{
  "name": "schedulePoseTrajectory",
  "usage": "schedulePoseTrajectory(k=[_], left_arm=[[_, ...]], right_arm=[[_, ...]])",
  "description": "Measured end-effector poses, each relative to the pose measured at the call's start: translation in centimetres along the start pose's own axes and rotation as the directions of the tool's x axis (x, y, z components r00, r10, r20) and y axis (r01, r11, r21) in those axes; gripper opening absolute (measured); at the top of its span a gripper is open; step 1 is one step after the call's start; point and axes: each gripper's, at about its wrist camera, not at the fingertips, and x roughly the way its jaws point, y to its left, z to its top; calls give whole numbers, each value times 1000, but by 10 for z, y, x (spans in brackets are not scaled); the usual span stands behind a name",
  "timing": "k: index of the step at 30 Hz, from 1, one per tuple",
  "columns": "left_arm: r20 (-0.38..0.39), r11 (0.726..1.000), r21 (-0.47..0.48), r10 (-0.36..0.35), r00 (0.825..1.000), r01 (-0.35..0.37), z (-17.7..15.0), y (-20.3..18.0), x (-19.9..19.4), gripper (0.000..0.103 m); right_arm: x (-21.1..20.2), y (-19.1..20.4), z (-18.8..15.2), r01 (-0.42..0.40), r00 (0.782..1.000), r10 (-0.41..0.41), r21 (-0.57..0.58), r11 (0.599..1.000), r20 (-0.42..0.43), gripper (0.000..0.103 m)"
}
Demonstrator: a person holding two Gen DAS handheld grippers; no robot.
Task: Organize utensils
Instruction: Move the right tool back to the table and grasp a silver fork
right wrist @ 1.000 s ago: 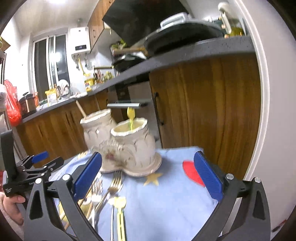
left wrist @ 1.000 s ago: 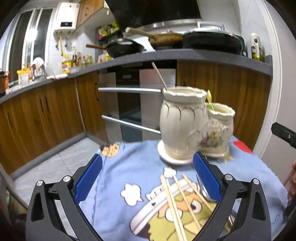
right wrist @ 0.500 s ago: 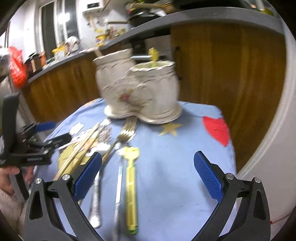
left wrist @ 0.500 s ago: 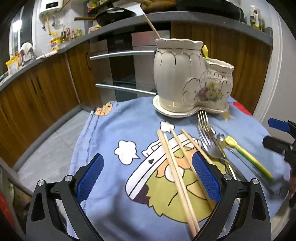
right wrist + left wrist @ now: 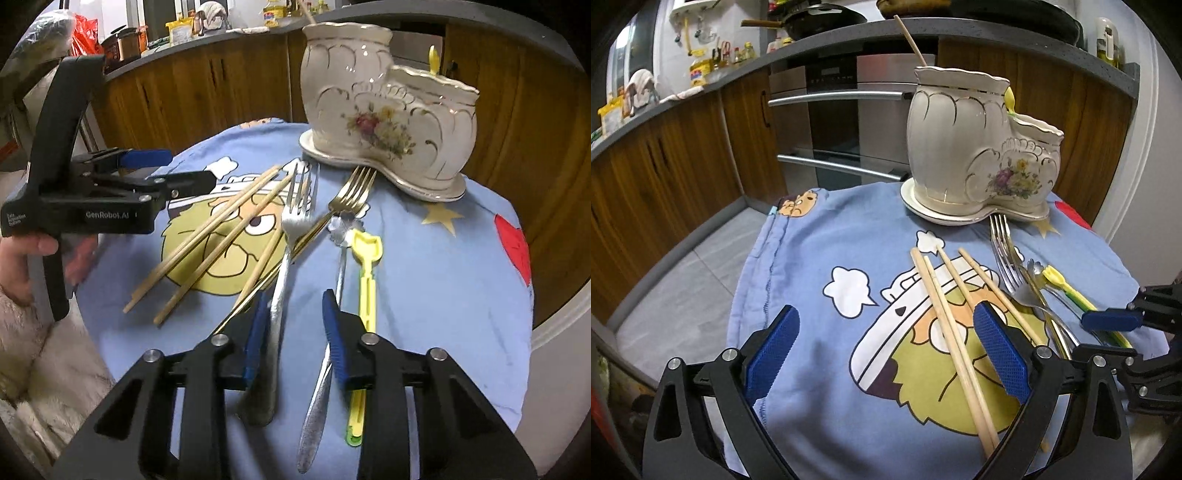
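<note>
The left tool (image 5: pixel 884 352) is held low at the near left, its blue pads (image 5: pixel 1001 352) set wide apart with nothing between them. Its handle is gripped from below by a bare left hand (image 5: pixel 26 258). The right tool (image 5: pixel 295 339) is angled downward at the near right, its pads (image 5: pixel 334 336) drawn to a narrow gap.

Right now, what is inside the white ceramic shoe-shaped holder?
A wooden stick rises from the white ceramic shoe-shaped holder's tall compartment; a yellow utensil tip shows above the low one. Their lower parts are hidden by the walls.
</note>
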Motion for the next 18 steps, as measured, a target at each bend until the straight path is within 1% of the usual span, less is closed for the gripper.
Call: schedulePoseTrajectory(k=[3, 7, 9, 11, 12, 13, 14, 15, 16, 17, 18], left_arm=[[1, 1000, 5, -4, 1000, 4, 0, -2, 0, 95], [-2, 1000, 11, 0, 1000, 0, 0, -4, 2, 95], [-5, 1000, 14, 2, 1000, -2, -1, -4, 2, 95], [-8, 1000, 20, -1, 1000, 1, -2, -5, 2, 94], [-14, 1000, 25, -8, 1000, 9, -3, -6, 3, 93], [-22, 999, 32, -17, 1000, 18, -3, -7, 3, 88], [-31, 999, 38, -26, 999, 28, -4, -8, 4, 72], [-46, 998, 42, -39, 998, 41, -5, -9, 6, 63], [-68, 997, 48, -56, 996, 59, -5, -11, 8, 49], [-76, 996, 53, -64, 995, 68, -6, -14, 9, 42], [-81, 996, 60, -67, 994, 72, -6, -16, 9, 40]], right_arm=[[3, 1, -2, 9, 1000, -9, -7, 1000, -8, 29], [8, 4, 5, 55, 998, -55, -23, 998, -5, 28], [12, 7, 9, 62, 998, -62, -38, 997, -3, 20], [14, 5, 10, 43, 999, -43, -32, 999, 4, 9], [14, 4, 10, 33, 999, -33, -24, 999, 7, 8], [14, 2, 10, 24, 1000, -24, -12, 1000, 10, 7], [13, 0, 9, 18, 1000, -18, -1, 1000, 12, 7], [13, -2, 9, 16, 1000, -16, 6, 1000, 14, 7], [12, -5, 9, 12, 1000, -12, 16, 1000, 21, 7], [11, -6, 9, 8, 1000, -8, 22, 1000, 25, 7], [10, -8, 8, 9, 1000, -9, 23, 1000, 28, 7]])
